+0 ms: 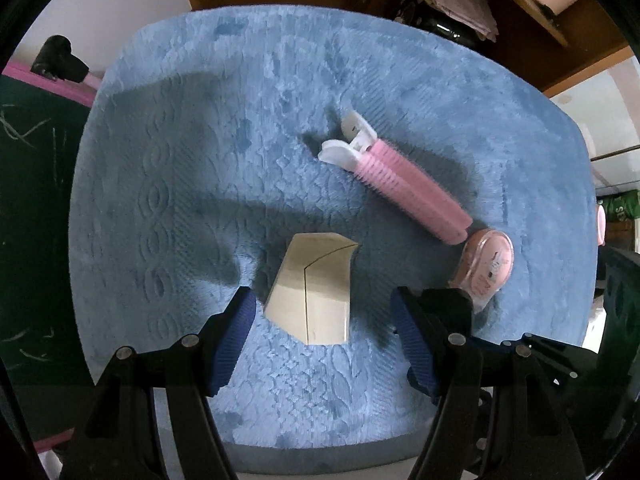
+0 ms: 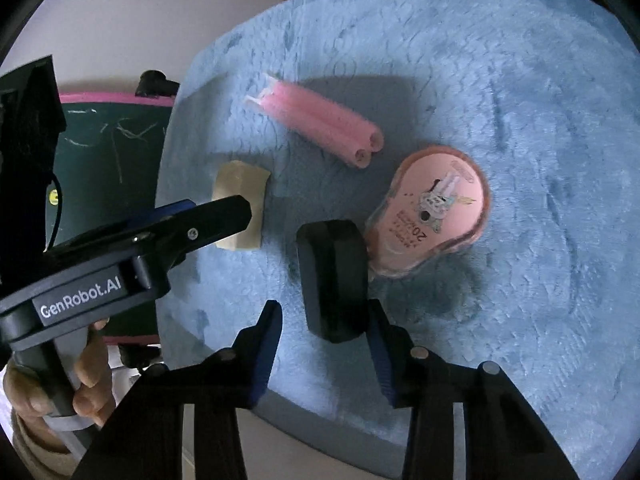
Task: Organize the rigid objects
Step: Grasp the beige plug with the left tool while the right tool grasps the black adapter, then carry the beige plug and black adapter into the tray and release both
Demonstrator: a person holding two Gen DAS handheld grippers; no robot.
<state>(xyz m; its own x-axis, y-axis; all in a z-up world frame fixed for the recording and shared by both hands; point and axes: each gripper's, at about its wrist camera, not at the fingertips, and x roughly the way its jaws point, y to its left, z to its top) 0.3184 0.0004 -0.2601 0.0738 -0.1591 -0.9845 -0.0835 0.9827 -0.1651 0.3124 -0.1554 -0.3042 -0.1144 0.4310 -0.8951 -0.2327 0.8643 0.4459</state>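
A beige wedge-shaped block (image 1: 316, 288) lies on the blue fluffy mat (image 1: 200, 160), between the fingers of my open left gripper (image 1: 324, 336); no contact shows. A pink hair roller clip (image 1: 400, 180) lies beyond it, with a pink correction-tape case (image 1: 488, 268) at its lower end. In the right wrist view my open right gripper (image 2: 324, 344) straddles the near end of a black block (image 2: 334, 276), which lies against the pink case (image 2: 436, 208). The roller (image 2: 320, 124) and beige block (image 2: 244, 200) lie further back, and the left gripper's finger (image 2: 192, 232) crosses in front of the beige block.
A green chalkboard with a pink frame (image 2: 108, 152) lies left of the mat. A black object (image 1: 60, 60) sits on its far edge. A wooden cabinet with papers (image 1: 460, 0) stands behind the mat. The mat's near edge (image 2: 320, 420) drops off just below my right gripper.
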